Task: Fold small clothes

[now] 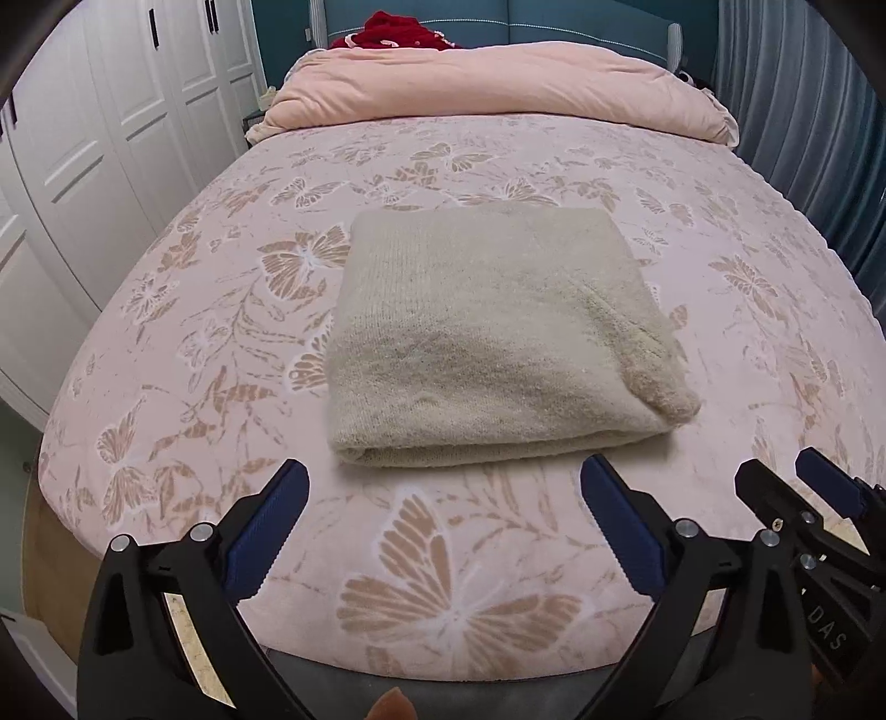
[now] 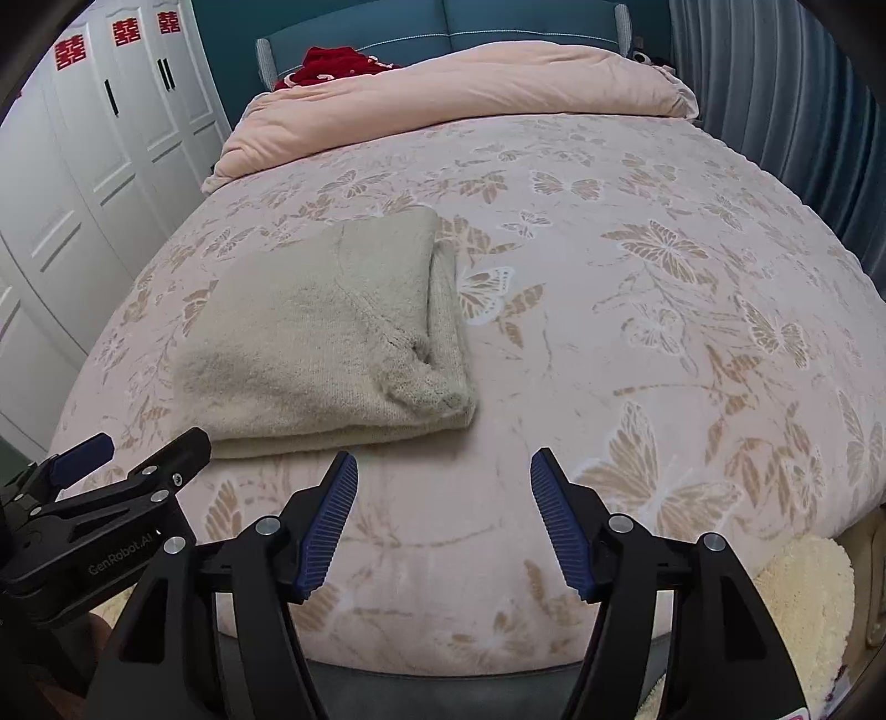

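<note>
Beige knit sweater (image 1: 498,338) lies folded on butterfly bedspread (image 1: 443,554), just ahead of left gripper (image 1: 443,487), ahead-left of right gripper (image 2: 443,471). Both grippers empty, jaws spread wide. Risk: loose sleeve cuff (image 1: 659,393) at near-right corner slipping out; careless regrasp likely undoes fold.

1. You've got "GenRobot.AI" printed in pale letters on the black body of the left gripper (image 2: 138,462), which sits just left of your right gripper in the right wrist view.
2. "DAS" is all that's readable on the black body of the right gripper (image 1: 775,476), just right of your left one; any other letters are out of frame.
3. Red double-happiness signs "囍" are stuck on the white wardrobe doors (image 2: 127,33), far ahead and to the left of your right gripper.
</note>
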The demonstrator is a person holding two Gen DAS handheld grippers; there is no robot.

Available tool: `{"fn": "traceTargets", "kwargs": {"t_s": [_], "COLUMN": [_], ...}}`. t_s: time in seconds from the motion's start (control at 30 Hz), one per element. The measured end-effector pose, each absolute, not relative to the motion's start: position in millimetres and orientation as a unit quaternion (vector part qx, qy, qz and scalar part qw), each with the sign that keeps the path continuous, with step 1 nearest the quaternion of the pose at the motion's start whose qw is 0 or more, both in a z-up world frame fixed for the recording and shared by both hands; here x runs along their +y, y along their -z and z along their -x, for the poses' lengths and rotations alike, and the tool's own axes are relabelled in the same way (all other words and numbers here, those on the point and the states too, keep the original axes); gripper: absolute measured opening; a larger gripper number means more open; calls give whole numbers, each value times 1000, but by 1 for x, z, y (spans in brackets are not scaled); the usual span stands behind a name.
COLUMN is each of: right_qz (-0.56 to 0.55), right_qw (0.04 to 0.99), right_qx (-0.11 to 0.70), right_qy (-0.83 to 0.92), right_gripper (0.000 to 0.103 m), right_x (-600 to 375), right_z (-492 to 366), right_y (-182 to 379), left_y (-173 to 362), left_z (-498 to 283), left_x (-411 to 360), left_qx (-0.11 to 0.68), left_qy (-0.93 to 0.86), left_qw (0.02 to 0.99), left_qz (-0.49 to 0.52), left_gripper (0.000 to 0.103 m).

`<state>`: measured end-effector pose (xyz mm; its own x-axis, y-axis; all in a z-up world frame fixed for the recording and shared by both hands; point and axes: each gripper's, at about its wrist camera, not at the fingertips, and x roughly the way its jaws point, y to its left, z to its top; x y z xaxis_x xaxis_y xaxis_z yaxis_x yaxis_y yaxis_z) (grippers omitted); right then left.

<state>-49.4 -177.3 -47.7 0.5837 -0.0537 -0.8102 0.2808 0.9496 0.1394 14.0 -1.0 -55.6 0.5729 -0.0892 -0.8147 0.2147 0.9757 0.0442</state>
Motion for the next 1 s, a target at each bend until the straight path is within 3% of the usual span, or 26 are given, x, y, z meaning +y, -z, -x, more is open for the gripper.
{"fn": "traceTargets", "kwargs": {"t_s": [1.0], "right_qz": [-102], "right_qw": [891], "right_qx": [429], "right_qy": [109], "right_gripper": [68], "right_x": [-156], "right_z": [64], "right_y": [42], "left_y": [51], "left_z": [9], "left_x": [4], "left_qx": [435], "left_qy": [34], "left_qw": [896], "left_qz": [-81], "left_gripper": [98]}}
